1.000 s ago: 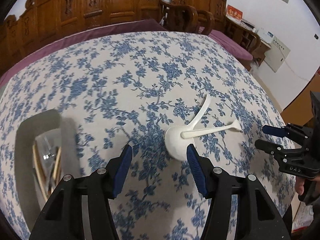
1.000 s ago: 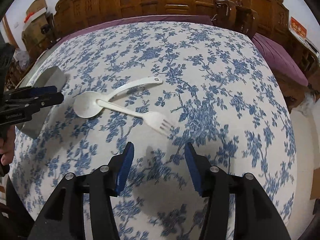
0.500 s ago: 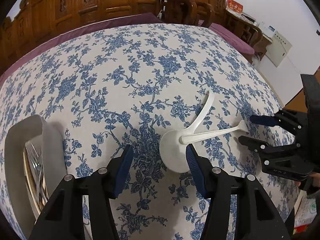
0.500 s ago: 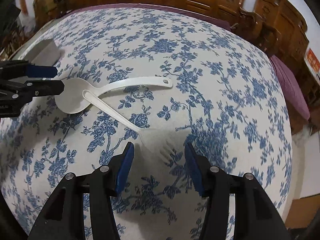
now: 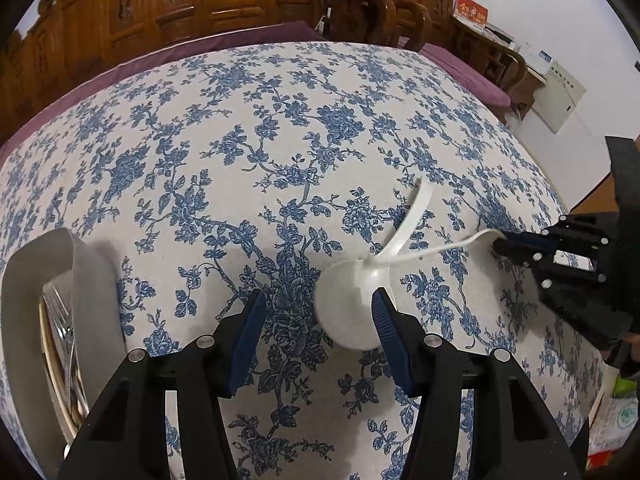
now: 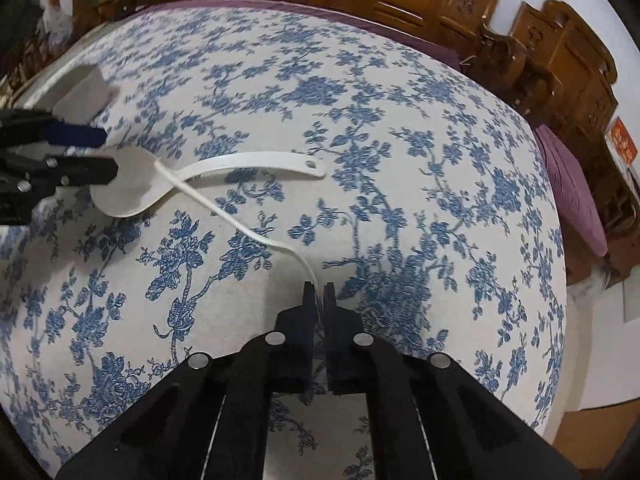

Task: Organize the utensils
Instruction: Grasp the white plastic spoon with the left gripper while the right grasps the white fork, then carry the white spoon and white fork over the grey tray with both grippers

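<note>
Right gripper point(image 6: 319, 286) is clamped on the tine end of the white plastic fork point(image 6: 224, 216); the jaws are pinched nearly together with the thin white plastic between them. The fork's long axis runs from the pinch up-left in the right wrist view, and its handle end lies across the bowl of the white plastic ladle-style spoon point(image 6: 132, 188). So the fork is on top, the spoon underneath, and the two cross at the spoon's bowl.

Left gripper point(image 5: 318, 322) is about half open and holds nothing. In its own view the spoon bowl point(image 5: 348, 304) sits between the pads, nearer the right-hand one; I can't tell whether that pad touches it. The spoon handle points away from this gripper, up and to the right.

Utensil holder point(image 5: 24, 320) sits at the left table edge with metal forks point(image 5: 60, 328) and chopsticks already in it. It's just beside the left gripper and well apart from the right one.

My read: the fork has to lift and slide clear along its own axis first, or it drags the spoon. The spoon is the left hand's job, closest to the holder. Risk: the fork bends under an end-pinch.
</note>
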